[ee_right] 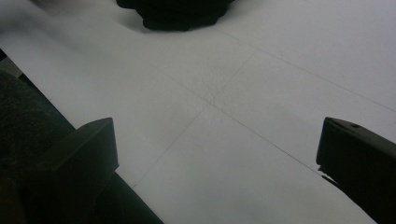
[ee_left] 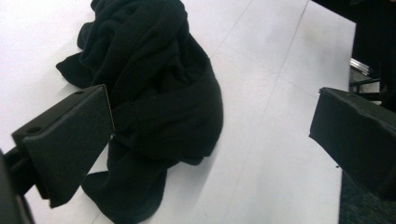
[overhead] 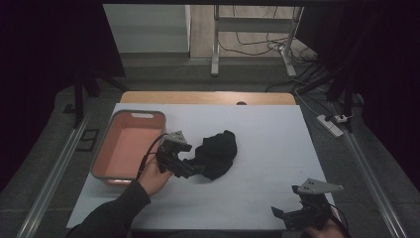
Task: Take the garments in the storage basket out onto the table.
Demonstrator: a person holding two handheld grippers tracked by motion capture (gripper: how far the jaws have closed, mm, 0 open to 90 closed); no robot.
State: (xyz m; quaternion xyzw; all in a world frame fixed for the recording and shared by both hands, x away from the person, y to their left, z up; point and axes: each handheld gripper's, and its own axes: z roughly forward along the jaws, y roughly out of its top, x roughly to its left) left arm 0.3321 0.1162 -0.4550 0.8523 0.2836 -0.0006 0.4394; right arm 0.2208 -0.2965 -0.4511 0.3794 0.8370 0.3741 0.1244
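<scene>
Nearest, right tool (overhead: 292, 214) parked at the worktop's (overhead: 277, 148) front edge, jaws spread, grasping nothing. Farther in, left tool (overhead: 190, 167) also spread, one jaw against the crumpled black cloth (overhead: 218, 151) mid-worktop. Cloth ungrasped. Beyond left, pink bin (overhead: 130, 144) empty; probably just starting.

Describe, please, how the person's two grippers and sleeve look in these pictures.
Both the left gripper and the right gripper are black, with two blocky, flat-faced jaws. Each carries a grey three-cornered plate on top. A black cable trails from the left one. The left arm wears a dark long sleeve.
</scene>
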